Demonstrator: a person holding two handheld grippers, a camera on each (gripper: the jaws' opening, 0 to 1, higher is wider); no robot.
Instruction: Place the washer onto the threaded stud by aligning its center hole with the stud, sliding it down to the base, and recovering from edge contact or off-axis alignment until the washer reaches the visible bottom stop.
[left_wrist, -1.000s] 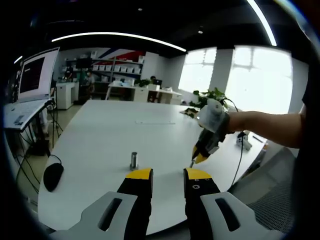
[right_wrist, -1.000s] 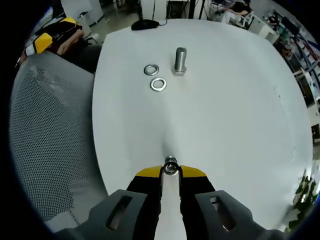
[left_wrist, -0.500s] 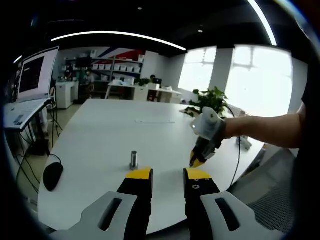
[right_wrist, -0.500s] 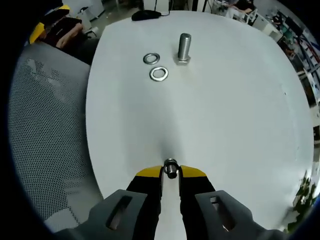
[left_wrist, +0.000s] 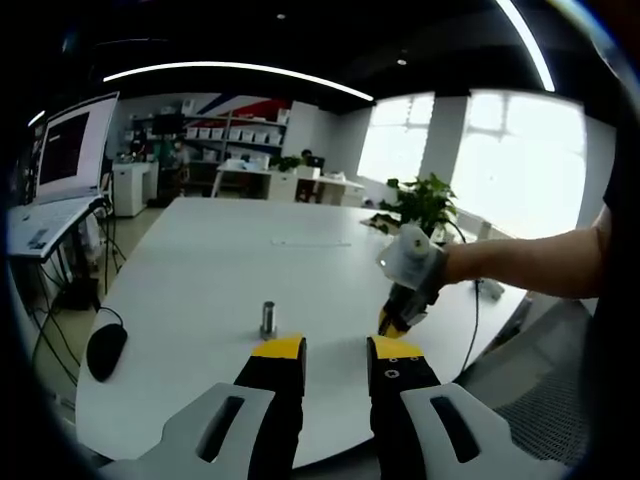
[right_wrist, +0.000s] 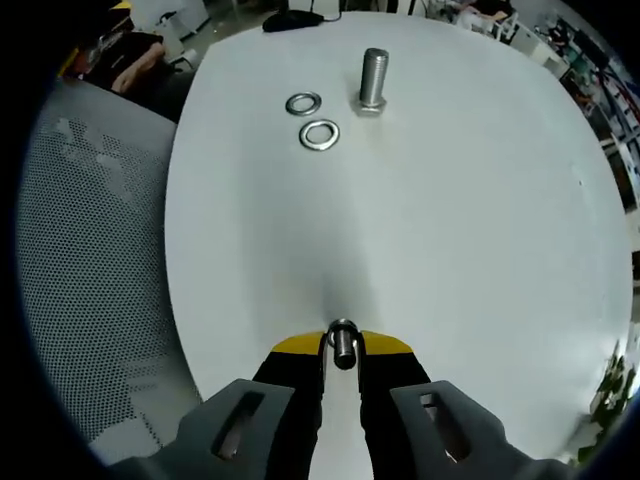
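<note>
At lower centre, your right tool (right_wrist: 342, 345) pinches a thin, stiff, slippery steel washer (right_wrist: 343, 340) by its rim; left tool (left_wrist: 334, 352) spread.

Left gripper view: the white table (left_wrist: 200, 260) is looked across from low at its near edge, level, toward far shelves and windows.
Right gripper view: the table (right_wrist: 450, 220) is looked down on steeply from above its edge, the mesh chair (right_wrist: 90, 280) lying to the view's left.
Nearness: the threaded stud (left_wrist: 267, 320) is seen near in the left gripper view; the stud (right_wrist: 373, 80) is seen farther off in the right.
Shared: table, stud, and the right gripper (left_wrist: 393, 322), seen entering the left gripper view.
</note>
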